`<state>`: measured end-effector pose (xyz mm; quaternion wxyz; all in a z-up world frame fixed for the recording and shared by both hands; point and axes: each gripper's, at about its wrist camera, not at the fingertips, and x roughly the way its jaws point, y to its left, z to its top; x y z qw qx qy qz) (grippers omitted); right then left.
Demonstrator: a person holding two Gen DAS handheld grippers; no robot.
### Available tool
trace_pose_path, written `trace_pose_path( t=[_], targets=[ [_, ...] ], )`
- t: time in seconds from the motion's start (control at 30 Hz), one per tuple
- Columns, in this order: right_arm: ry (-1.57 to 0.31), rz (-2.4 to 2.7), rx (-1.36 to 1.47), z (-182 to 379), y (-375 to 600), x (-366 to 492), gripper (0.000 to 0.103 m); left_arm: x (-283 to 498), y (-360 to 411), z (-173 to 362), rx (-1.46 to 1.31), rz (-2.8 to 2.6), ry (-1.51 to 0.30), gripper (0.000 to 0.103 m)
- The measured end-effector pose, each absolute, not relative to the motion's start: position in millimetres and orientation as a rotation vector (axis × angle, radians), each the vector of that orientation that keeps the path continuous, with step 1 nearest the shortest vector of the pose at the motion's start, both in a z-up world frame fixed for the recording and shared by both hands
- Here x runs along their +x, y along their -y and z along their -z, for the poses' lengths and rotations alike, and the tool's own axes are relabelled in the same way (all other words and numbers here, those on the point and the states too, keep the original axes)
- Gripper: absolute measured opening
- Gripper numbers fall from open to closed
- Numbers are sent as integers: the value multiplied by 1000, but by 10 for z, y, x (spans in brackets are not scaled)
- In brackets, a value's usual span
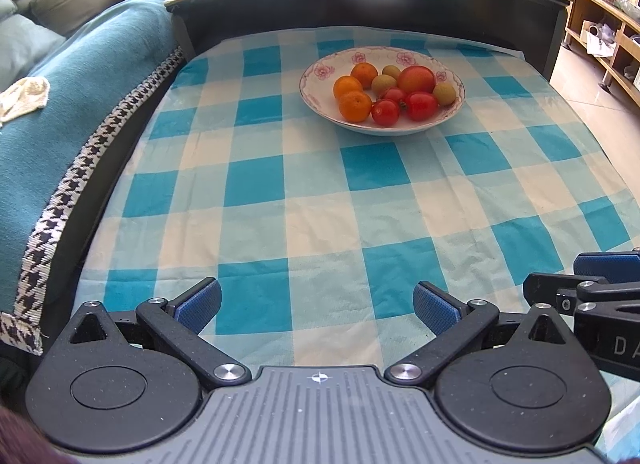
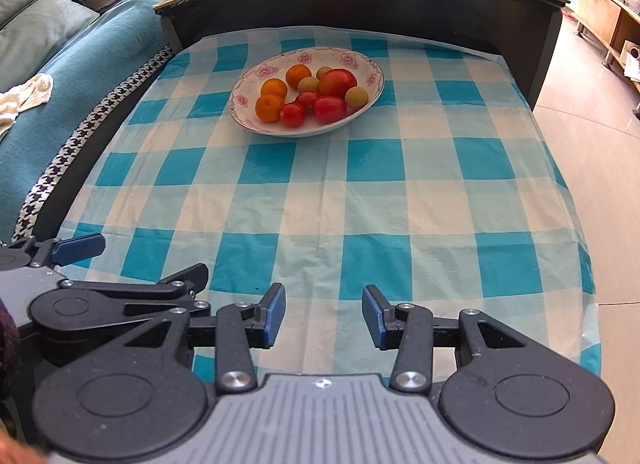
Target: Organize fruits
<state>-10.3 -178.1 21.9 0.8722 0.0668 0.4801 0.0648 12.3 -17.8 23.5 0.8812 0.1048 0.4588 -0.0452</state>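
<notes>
Both grippers, left gripper [image 1: 318, 310] and right gripper [image 2: 324, 314], hang empty with jaws apart over the checked desk [image 2: 360, 204]. Tomatoes [image 1: 420, 105] in the bowl [image 1: 320, 76] look soft and slick, the oranges [image 1: 355, 106] firmer; grip each lightly across its middle.

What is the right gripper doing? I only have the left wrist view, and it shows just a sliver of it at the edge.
Observer: In the right wrist view the right gripper is open, with only the checked tablecloth showing between its jaws.
Operator: Where is the bowl from there?
Observer: The bowl of fruit lies well ahead of it and somewhat to the left, untouched.
Operator: And my gripper, seen from that side?
Observer: The left gripper sits close alongside, on the right one's left, over the near part of the cloth.
</notes>
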Motion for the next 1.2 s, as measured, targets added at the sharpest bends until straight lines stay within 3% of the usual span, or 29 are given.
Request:
trace_pose_path(
  t=[1.2],
  targets=[
    [-1022,-141,131,-159,1733,-104,47,83,170,-211,252,80,-928,103]
  ],
)
